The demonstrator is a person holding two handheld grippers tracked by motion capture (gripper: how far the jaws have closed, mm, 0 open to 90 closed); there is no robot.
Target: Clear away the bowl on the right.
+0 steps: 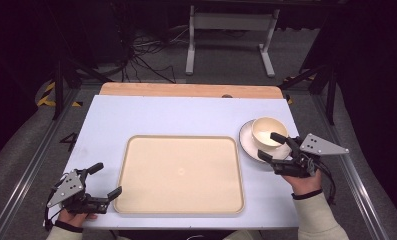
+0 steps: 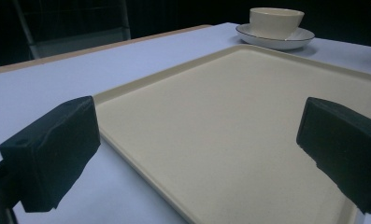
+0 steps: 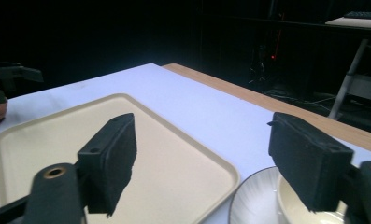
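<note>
A cream tray [image 1: 181, 172] lies bare at the middle of the white table [image 1: 176, 115]. Right of it, a cream cup [image 1: 267, 130] stands on a white saucer [image 1: 247, 140] with a dark rim. My right gripper [image 1: 272, 146] hovers at the near side of cup and saucer, jaws apart and pressing on nothing. In the right gripper view, that gripper [image 3: 209, 158] has its right jaw over the cup [image 3: 290, 212] and saucer [image 3: 253, 200]. My left gripper [image 1: 106, 180] rests open at the tray's near left corner. The left gripper view shows its midpoint [image 2: 197, 154] over the tray [image 2: 230, 107], with the cup [image 2: 275, 21] far off.
A wooden strip [image 1: 186, 90] runs along the table's far edge. Beyond it on the floor stand a white frame [image 1: 231, 22] and loose cables [image 1: 141, 55]. Metal rails flank the table on both sides.
</note>
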